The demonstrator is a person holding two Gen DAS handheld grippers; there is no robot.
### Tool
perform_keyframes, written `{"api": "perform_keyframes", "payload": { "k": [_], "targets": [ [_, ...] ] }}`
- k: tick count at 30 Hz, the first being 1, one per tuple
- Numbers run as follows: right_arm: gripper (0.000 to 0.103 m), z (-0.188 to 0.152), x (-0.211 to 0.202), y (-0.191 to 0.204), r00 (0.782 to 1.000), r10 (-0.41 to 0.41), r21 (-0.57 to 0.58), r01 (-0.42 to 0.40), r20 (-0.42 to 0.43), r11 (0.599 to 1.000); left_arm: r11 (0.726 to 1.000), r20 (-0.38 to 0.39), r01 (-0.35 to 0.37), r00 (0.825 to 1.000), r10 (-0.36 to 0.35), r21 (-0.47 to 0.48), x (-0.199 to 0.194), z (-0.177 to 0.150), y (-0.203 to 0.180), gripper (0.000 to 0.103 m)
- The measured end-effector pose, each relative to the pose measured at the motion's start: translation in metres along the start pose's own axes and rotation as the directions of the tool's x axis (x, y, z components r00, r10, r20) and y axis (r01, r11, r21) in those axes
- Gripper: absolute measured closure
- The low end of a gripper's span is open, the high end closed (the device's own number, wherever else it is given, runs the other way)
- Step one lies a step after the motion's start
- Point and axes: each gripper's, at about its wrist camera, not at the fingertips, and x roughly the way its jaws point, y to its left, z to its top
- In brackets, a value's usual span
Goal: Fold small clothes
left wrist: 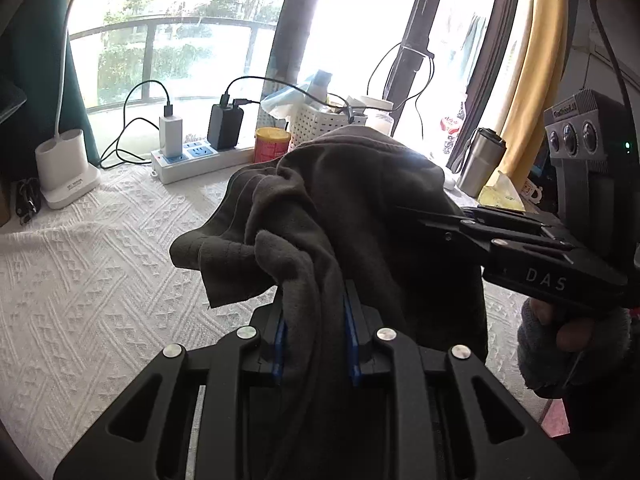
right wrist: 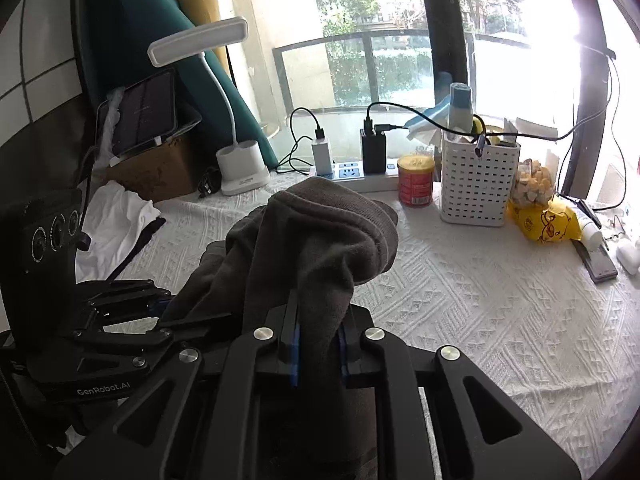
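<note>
While one dark grey garment [left wrist: 352,200] hangs bunched above the white textured tablecloth [left wrist: 100,280], two grippers hold it at separate points. The left gripper [left wrist: 316,344] has its jaws pinching a fold of the cloth between two blue pads [left wrist: 280,344]. The right gripper [right wrist: 318,350] likewise has its jaws closed on a fold of the same garment, which rises in a hump ahead of its fingers. In the left wrist view, the right gripper enters from the right edge, with a gloved hand [left wrist: 568,344] beneath it.

Behind the garment, along the window side of the table, stand one white power strip [right wrist: 360,174] carrying two chargers, one white [right wrist: 322,152] and one black [right wrist: 373,150], one red can [right wrist: 416,180] with a yellow lid, and one white perforated basket [right wrist: 476,184]. One yellow bag [right wrist: 544,222] lies beside the basket. One white desk lamp [right wrist: 240,168] stands at the left, near one white cloth [right wrist: 116,224]. One steel tumbler [left wrist: 480,160] stands at the right in the left wrist view.
</note>
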Motion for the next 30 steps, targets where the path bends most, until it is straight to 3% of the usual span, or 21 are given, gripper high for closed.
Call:
{"api": "perform_keyframes", "payload": {
  "k": [19,30],
  "targets": [
    [0.089,0.007,-0.092,0.050,0.983,-0.014,-0.087,0.030,0.181,0.996,0.996,0.175,-0.008,0.984,-0.007,0.085,-0.078,0.007,-0.037,0.081],
    [0.089,0.019,-0.143,0.083,0.954,0.019,-0.161,0.031,0.300,0.986,0.992,0.305,-0.037,0.952,-0.001,0.117,-0.126,0.012,-0.048,0.081]
  ]
}}
